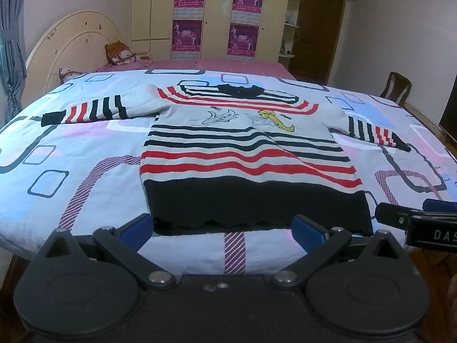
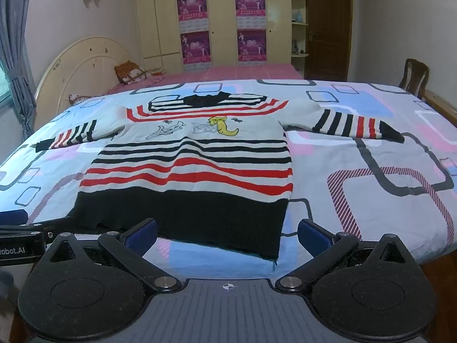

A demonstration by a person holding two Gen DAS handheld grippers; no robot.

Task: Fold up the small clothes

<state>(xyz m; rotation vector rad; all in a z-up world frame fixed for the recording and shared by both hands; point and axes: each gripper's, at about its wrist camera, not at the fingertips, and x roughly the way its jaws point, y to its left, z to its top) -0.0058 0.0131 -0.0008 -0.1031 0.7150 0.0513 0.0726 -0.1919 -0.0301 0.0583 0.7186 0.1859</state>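
Bed quilt (image 1: 85, 148) w/ striped sweater (image 1: 242, 154) flat; both tools (image 1: 224, 230) (image 2: 227, 233) apart, empty.

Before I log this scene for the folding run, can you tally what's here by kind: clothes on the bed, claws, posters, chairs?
Sweater: 1
Claws: 2, left claw, right claw, both open
Posters: 4
Chair: 1
Total: 8
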